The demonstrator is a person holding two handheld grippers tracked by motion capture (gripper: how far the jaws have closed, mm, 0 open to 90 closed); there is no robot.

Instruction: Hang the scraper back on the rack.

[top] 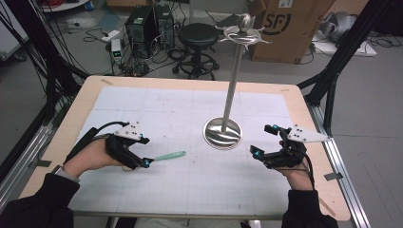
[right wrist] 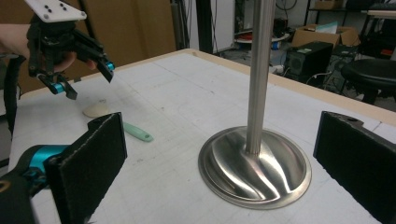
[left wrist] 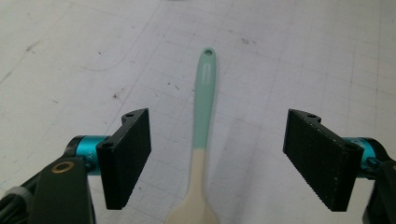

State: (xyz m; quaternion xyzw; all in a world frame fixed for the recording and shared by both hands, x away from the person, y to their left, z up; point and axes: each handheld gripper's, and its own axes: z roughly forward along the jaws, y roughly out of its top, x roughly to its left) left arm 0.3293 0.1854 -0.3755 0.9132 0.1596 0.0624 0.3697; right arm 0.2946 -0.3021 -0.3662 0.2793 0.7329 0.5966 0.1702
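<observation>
At the lower left of the high view the left gripper (top: 144,163) hangs just over the bowl end of a spatula (top: 167,156), a mint-green handle with a cream head, lying flat on the white gridded mat (top: 190,185). In the left gripper view the spatula (left wrist: 202,140) runs up the middle of the frame, handle pointing away with its hanging hole at the top, cream head at the bottom edge. The black pads (left wrist: 126,156) stand spread on either side of it, clear gaps between each pad and the handle, so nothing is pinched.

At the lower right of the high view the right gripper (top: 263,141) sits near the round base of a tall steel stand (top: 222,133) with hooks at its top, in the centre of the table (top: 71,118). In the right gripper view its jaws are spread wide at the bottom corners, with the stand's base (right wrist: 254,165) and pole between them farther off, untouched. The left gripper (right wrist: 86,77) shows at the upper left there, raised over the cream head of the spatula (right wrist: 119,121).
</observation>
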